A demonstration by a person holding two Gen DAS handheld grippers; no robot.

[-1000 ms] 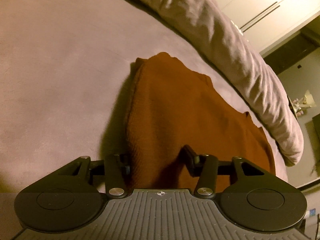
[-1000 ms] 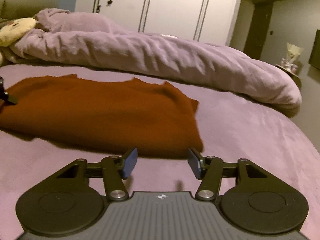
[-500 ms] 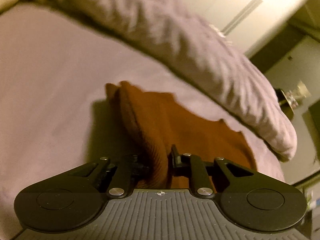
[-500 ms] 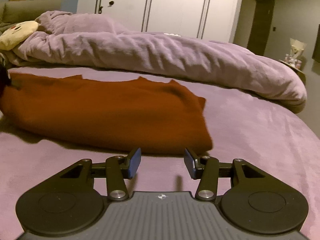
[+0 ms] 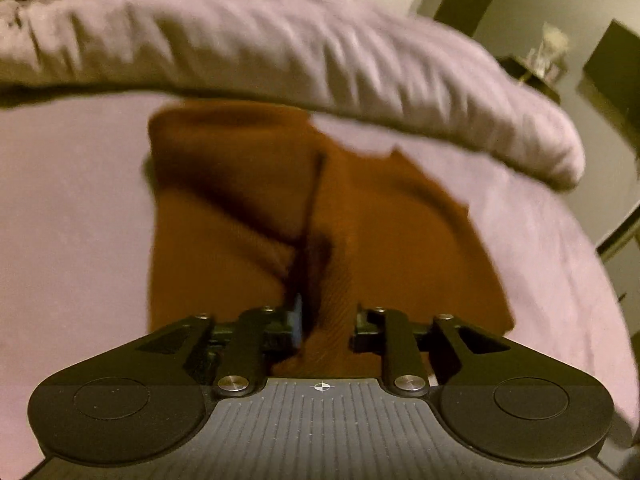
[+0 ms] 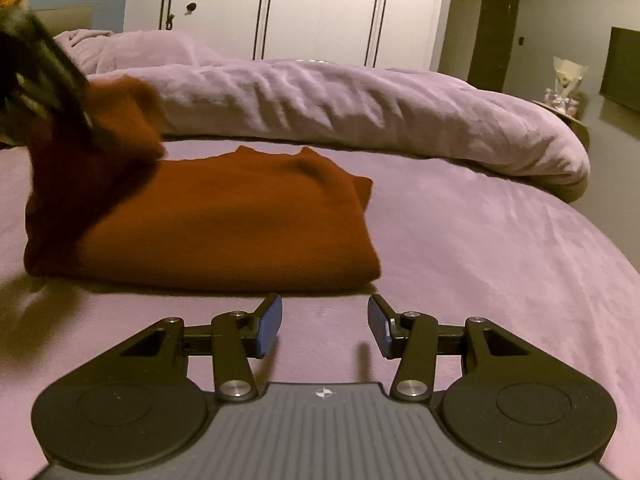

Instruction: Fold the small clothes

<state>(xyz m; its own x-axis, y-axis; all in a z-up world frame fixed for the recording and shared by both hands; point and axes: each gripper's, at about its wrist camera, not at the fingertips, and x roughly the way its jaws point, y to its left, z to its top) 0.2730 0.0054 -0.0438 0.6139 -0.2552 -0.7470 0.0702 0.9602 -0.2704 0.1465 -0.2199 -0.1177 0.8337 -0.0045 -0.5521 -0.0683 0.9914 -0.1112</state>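
Note:
A rust-brown knit garment (image 6: 224,224) lies partly folded on the purple bed sheet (image 6: 480,248). My left gripper (image 5: 326,320) is shut on the garment's left end (image 5: 332,312) and holds that end lifted above the rest of the cloth (image 5: 240,208). In the right wrist view the left gripper (image 6: 44,84) shows blurred at the upper left with the raised cloth hanging from it. My right gripper (image 6: 324,320) is open and empty, low over the sheet just in front of the garment's near edge.
A rumpled purple duvet (image 6: 360,104) lies across the bed behind the garment. White wardrobe doors (image 6: 320,8) stand beyond it. The bed's edge curves away at the right, with a small side table (image 6: 564,96) further off.
My left gripper has closed on the garment's left end and lifted it up and over toward the right. My right gripper has edged slightly closer to the garment and stayed open.

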